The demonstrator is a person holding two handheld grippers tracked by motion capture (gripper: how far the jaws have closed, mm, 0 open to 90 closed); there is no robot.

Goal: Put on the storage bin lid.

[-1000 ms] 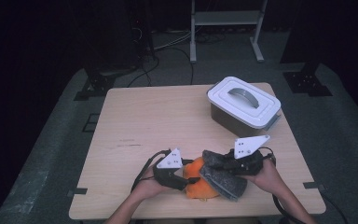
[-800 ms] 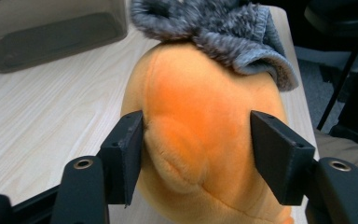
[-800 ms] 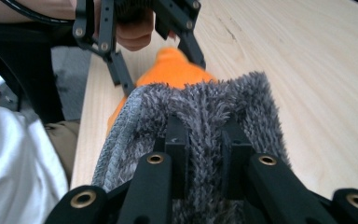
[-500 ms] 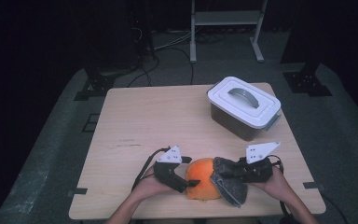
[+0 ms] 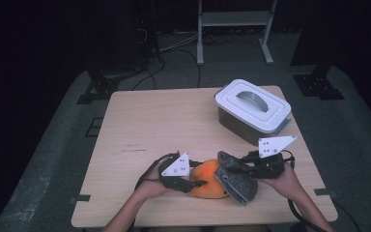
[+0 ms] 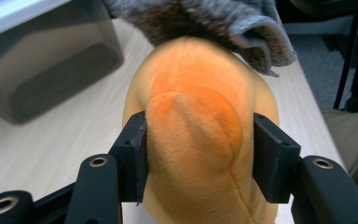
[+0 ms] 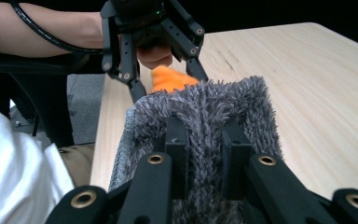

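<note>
An orange plush toy [image 5: 206, 181] lies near the table's front edge. A grey fuzzy cover [image 5: 237, 180] sits half over its right end. My left gripper [image 5: 197, 183] comes in from the left; its jaws have just been closing, and in the left gripper view both pads [image 6: 139, 154] press into the orange plush [image 6: 196, 116]. My right gripper [image 5: 233, 168] is shut on the grey cover, pinching a fold of the grey pile [image 7: 205, 112] between its fingers. The orange plush [image 7: 168, 78] peeks out beyond that fold.
A grey lidded container [image 5: 253, 108] with a handle stands at the back right of the wooden table [image 5: 159, 121], close behind the right hand. The person's arms enter from the front edge. Cables trail from both grippers.
The right gripper has drawn the grey cover to the right, baring more of the orange plush. The left gripper let go briefly and took hold of the plush again.
</note>
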